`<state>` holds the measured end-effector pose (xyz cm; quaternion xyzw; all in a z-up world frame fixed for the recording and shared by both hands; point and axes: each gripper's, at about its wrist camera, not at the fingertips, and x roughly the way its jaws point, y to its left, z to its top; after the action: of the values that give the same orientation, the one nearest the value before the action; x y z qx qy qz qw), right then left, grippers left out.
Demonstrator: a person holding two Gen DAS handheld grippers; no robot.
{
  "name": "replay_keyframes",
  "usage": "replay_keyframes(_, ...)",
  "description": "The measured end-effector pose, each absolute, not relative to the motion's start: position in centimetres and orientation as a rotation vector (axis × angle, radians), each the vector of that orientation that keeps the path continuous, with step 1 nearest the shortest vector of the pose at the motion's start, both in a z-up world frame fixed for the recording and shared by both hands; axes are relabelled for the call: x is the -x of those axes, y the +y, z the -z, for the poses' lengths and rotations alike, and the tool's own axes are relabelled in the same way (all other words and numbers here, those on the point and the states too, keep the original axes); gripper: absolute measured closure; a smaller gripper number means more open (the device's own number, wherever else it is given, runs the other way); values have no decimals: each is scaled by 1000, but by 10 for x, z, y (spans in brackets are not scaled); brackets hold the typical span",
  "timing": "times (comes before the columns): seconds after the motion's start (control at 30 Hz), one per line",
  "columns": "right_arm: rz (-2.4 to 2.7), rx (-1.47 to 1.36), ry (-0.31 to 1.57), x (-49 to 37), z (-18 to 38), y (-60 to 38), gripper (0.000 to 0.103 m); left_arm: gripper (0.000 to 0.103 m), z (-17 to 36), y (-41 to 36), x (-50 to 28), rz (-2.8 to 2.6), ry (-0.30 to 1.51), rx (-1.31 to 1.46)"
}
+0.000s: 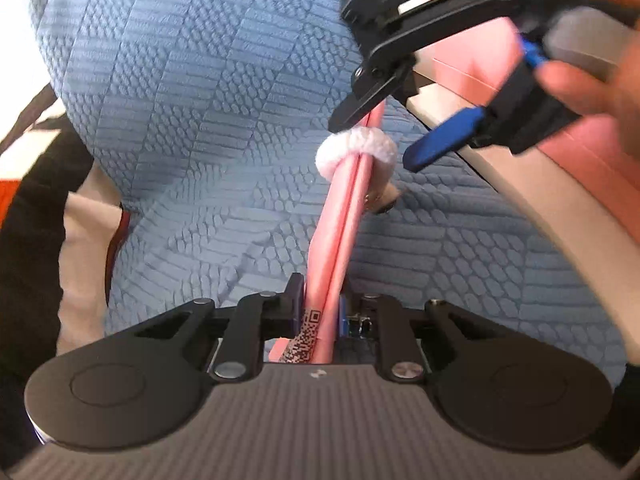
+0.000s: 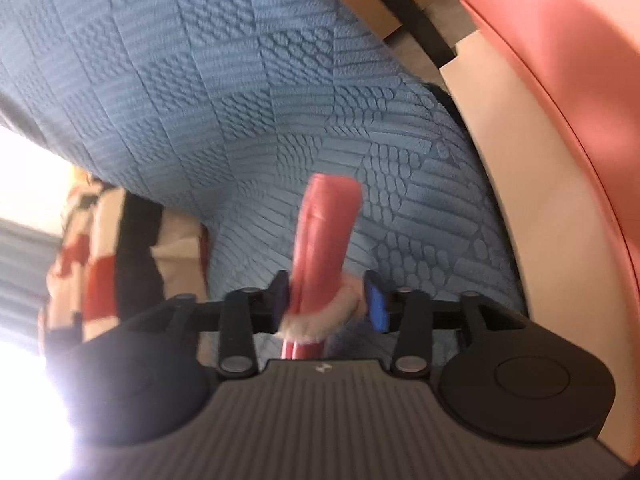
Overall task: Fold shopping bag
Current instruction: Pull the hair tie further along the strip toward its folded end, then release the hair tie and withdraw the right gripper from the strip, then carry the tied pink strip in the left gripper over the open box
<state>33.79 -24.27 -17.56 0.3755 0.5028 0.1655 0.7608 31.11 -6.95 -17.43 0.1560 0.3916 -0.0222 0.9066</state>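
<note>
Left gripper (image 1: 320,304) clamped on the near end of the folded pink shopping bag (image 1: 344,216), pads pressing its sides, a printed code patch showing between them. Right gripper (image 2: 328,296) spread apart around the same roll, neither pad pressing it, a fluffy white band (image 2: 316,326) ringing the bag just at the jaws. Seen only from the left wrist: the right gripper (image 1: 384,136) from outside, blue pad and black finger parted just above the white band (image 1: 356,148), a hand (image 1: 592,80) on its body, and a small dangling tag just under the band. Seen only from the right wrist: the bag's far end, blunt and free. Rolled into a slim, creased strip, held aloft over the blue quilted bedspread (image 1: 192,100), nearer its right edge beside a beige and pink frame (image 2: 540,120).
</note>
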Motion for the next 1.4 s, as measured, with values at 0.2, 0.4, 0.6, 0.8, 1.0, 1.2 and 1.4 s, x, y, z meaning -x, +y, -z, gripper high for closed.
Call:
replay_keyframes(0.2,-495,-813,1136,-319,176,-219,55,82,170,-62,-313,53,834,-246)
replay_keyframes(0.4,-444,-809,1198,-322,192,-200,61,82,169,-63,-308,82,850,-235)
replay_keyframes(0.6,-373,-813,1232,-327,203,-191,78,82,162,-56,-300,111,876,-186)
replay_keyframes(0.8,-327,-691,1157,-322,187,-186,89,75,138,-47,-281,192,836,-99)
replay_keyframes(1.0,-254,-598,1110,-315,179,-189,91,75,110,-27,-259,195,801,23)
replay_keyframes(1.2,-237,-430,1056,-290,147,-186,91,75,83,-11,-242,171,786,127)
replay_keyframes(1.4,-246,-353,1031,-259,109,-190,91,75,51,-8,-227,162,766,187)
